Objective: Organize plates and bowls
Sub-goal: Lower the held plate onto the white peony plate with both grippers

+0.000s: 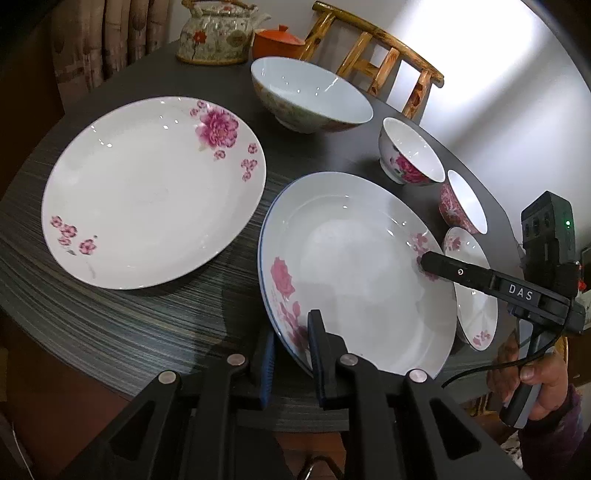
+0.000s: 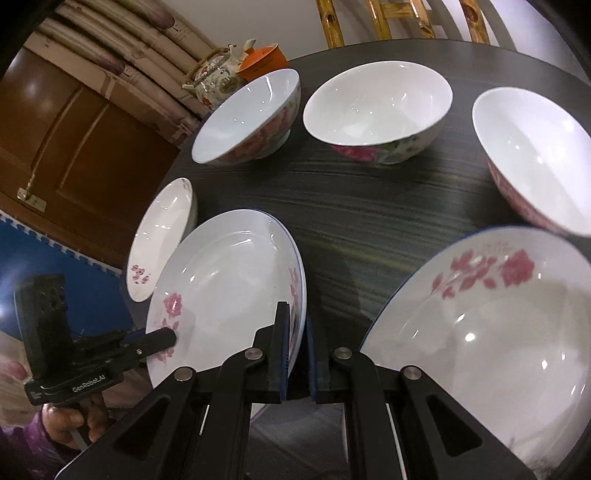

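Two black tools (image 1: 291,354) (image 2: 295,354), glossy round plate (image 1: 354,273)

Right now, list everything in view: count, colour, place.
held plate: one, white, pink roses, blue rim; tilted, between both tongs
other plates: two, white, pink flowers; one on either side of the held plate
bowls: three, white inside, pink flowers outside; behind the plates
teapot: one, cream, floral; far table edge
pot: one, orange; beside teapot
chair: one, yellow wood; behind table
table: one, dark, streaked
hands: two, on the grips
left tongs: black, shut on held plate's rim
right tongs: black, shut on the opposite rim
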The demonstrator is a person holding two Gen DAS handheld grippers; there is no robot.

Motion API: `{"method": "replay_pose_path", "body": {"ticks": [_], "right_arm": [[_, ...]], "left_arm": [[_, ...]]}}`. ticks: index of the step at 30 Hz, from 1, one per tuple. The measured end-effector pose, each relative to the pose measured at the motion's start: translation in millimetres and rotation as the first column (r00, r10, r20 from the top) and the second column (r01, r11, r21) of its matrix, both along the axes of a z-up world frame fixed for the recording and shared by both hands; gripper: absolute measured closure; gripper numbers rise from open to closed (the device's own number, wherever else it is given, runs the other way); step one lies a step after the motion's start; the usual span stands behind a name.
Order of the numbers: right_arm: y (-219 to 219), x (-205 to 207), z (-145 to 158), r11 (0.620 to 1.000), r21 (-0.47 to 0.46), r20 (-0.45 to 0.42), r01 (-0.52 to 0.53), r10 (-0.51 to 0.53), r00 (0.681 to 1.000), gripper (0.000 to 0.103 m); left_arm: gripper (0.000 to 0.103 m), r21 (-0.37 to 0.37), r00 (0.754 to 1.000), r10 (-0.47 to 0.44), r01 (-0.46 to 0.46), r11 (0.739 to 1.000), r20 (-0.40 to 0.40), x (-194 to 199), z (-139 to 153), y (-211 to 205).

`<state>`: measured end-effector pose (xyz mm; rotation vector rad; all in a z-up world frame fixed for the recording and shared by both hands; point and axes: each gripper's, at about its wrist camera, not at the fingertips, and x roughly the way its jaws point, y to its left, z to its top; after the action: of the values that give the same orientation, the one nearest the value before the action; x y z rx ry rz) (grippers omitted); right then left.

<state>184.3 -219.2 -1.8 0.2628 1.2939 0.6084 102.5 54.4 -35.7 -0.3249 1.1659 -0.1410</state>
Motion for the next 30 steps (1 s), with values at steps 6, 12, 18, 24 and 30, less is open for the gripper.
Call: {"method": "replay_pose_path", "body": {"ticks": [6,12,18,24,30], "right_arm": [[3,-7,5,0.999,0.04,-0.006,0.015,-0.015,1.0,0.094],[10,-8,11,0.998,0.061,-0.002,0.011,-0.011,1.0,0.093],[24,-3,10,0.997,0.073,-0.013,0.016,-0.015,1.0,0.093],[39,1,11,0.996,0.089,-0.015,0.015,-0.014,1.0,0.093],[54,7,14,0.994,0.106,-0.024,0.021,-0.019,1.0,0.093]], "left_arm": [[0.087,0.0,1.0,0.015,-0.015,1.0,0.028,-4,14,11],[0.087,0.003,0.998,0.037,-0.037,0.999,0.042,-4,19,25],[0.087,0.005,0.997,0.073,-0.074,0.997,0.034,0,14,41],[0.087,0.007,0.993,0.109,-0.11,0.994,0.042,5,15,55],[0.087,0.012,0.989,0.139,-0.14,0.99,0.044,9,13,69]]}}
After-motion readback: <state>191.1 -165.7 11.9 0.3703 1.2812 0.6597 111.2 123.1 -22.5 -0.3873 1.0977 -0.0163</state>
